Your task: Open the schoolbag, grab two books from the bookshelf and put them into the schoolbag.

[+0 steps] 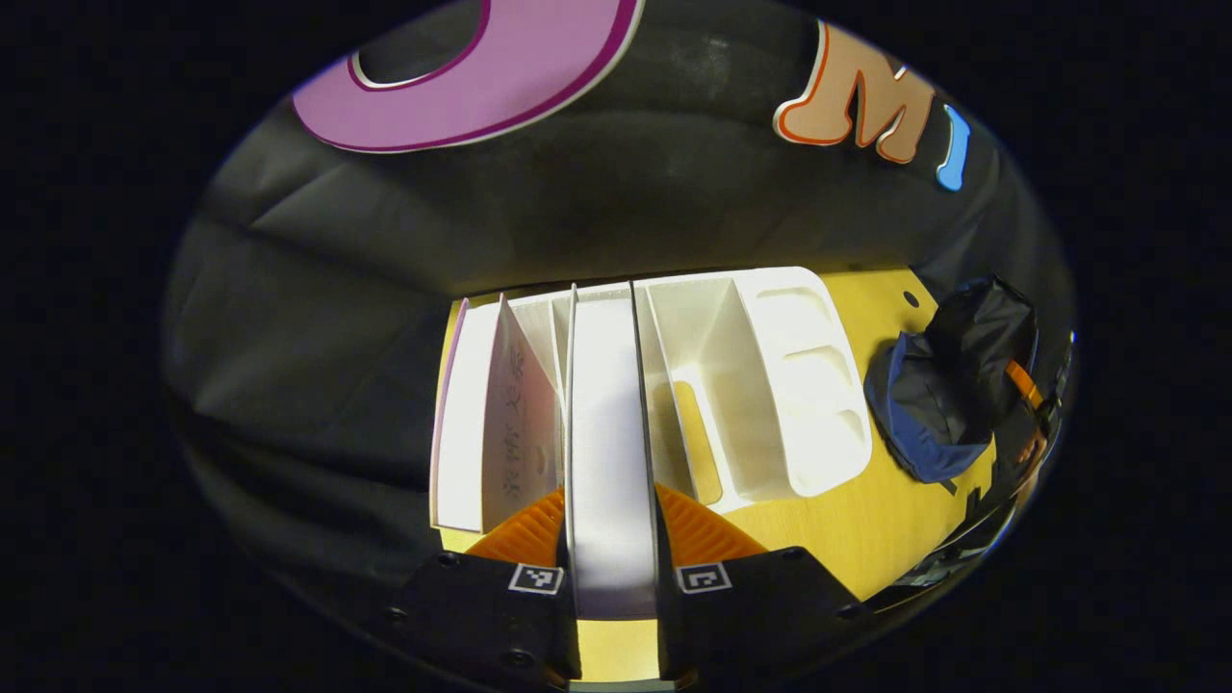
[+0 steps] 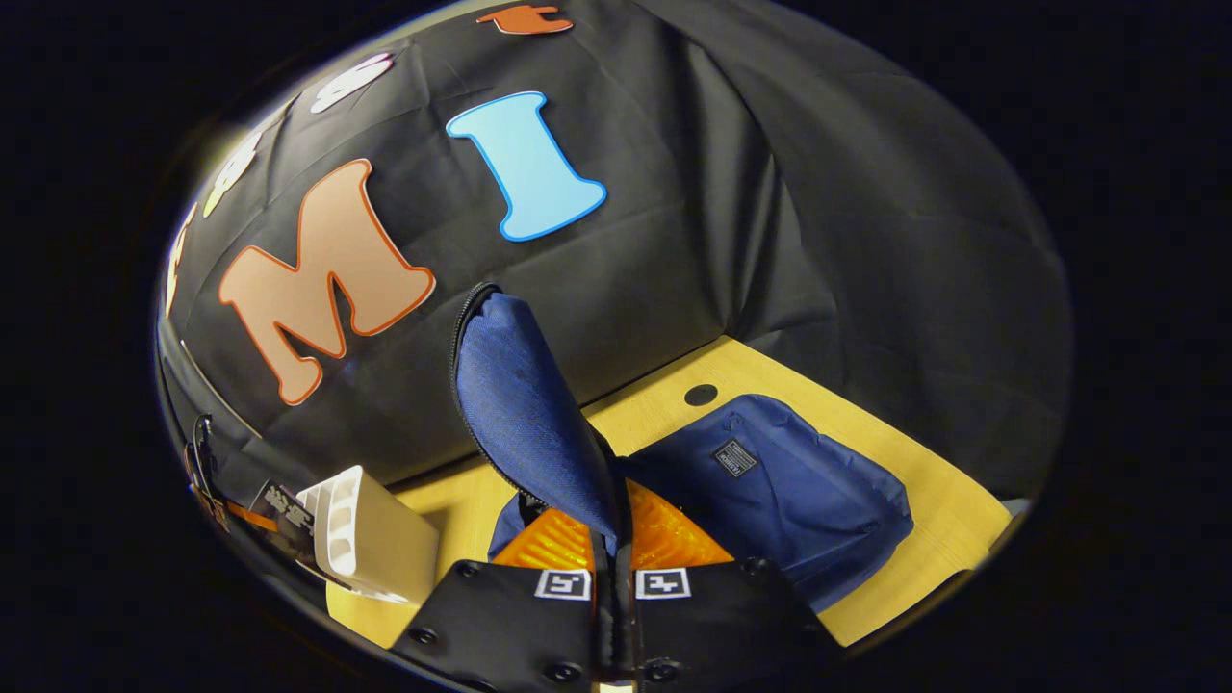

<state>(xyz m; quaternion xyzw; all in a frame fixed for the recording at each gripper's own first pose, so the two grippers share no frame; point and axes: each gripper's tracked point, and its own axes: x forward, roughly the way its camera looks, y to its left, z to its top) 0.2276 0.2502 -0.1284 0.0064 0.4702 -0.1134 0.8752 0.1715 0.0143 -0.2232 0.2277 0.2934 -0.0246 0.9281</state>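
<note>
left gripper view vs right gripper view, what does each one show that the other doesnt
Left gripper view: the left gripper shut on a white book, with other books upright in the slots beside it.

Right gripper view: the right gripper shut on the schoolbag's blue flap, holding it up, and the label patch on the bag's front.

Both: the white bookshelf, the blue schoolbag, and the yellow table they sit on.

Schoolbag (image 1: 948, 404) partly cut off at edge
</note>
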